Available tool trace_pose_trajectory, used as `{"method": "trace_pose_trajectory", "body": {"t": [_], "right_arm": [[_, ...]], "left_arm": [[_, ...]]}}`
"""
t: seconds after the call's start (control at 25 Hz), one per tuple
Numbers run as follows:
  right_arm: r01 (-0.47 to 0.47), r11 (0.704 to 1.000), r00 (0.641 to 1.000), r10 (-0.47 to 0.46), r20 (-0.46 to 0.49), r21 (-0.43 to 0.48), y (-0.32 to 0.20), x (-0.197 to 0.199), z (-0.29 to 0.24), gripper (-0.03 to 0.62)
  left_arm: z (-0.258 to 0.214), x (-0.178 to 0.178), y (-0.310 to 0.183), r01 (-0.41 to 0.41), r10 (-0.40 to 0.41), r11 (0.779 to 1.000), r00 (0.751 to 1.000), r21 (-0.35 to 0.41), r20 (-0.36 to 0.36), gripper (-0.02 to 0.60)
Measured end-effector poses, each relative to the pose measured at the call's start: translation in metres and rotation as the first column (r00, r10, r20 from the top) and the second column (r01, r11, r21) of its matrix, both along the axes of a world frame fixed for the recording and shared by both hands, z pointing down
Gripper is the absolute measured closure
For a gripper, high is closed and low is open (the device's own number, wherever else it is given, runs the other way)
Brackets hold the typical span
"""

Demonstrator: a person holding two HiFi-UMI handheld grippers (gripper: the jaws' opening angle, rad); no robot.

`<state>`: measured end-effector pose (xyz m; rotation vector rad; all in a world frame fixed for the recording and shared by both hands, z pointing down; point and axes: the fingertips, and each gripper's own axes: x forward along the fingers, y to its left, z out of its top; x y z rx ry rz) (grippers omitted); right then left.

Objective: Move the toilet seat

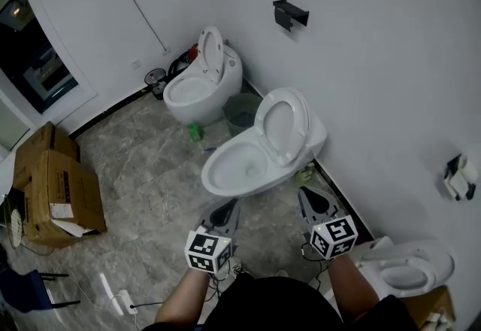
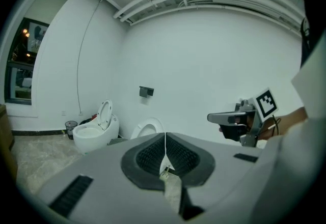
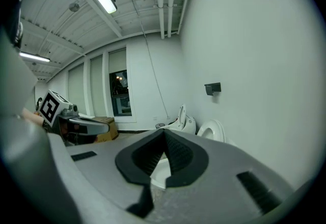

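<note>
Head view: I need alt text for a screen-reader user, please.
From above, the left claw and the right claw, both shut and empty, are held just short of a white toilet whose toilet seat is raised. A second toilet stands farther along the wall, cardboard boxes at left.

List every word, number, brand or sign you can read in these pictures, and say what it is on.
None can be read.
White label on the brown cardboard box: too small to read.
Black-and-white marker cube at left and its twin cube at right: square patterns, no words.
</note>
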<state>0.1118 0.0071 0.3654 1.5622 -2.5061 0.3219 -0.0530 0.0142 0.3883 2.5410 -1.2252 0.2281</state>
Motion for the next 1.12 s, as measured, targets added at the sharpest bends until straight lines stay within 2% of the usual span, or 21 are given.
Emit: {"method": "trace_pose_trajectory", "body": {"t": [0.2,0.44,0.6,0.8,1.0,1.12], "right_arm": [[0.007,1.0,0.999,-0.007,0.034,-0.003,0.04,0.053,0.003,0.589],[0.088,0.996,0.994,-0.088,0.064,0.0,0.069,0.071,0.016,0.589],[0.143,0.99,0.986,-0.141,0.087,-0.013,0.082,0.063,0.022,0.589],[0.179,0.984,0.981,-0.178,0.081,-0.004,0.09,0.046,0.018,0.589],[0.174,0.985,0.983,-0.174,0.06,0.0,0.098,0.031,0.014,0.589],[0.157,0.988,0.986,-0.157,0.056,0.009,0.104,0.019,0.006,0.589]], "left_arm": [[0.0,0.05,0.04,0.035,-0.035,0.999,0.999,-0.018,-0.011,0.574],[0.004,0.078,0.089,0.085,-0.084,0.996,0.995,-0.018,0.051,0.574],[0.002,0.073,0.111,0.135,-0.133,0.991,0.988,-0.015,0.076,0.574],[0.002,0.057,0.122,0.181,-0.18,0.983,0.981,-0.006,0.071,0.574],[-0.002,0.045,0.129,0.168,-0.167,0.986,0.984,-0.002,0.059,0.574],[-0.014,0.032,0.128,0.16,-0.162,0.986,0.986,0.034,0.044,0.574]]}}
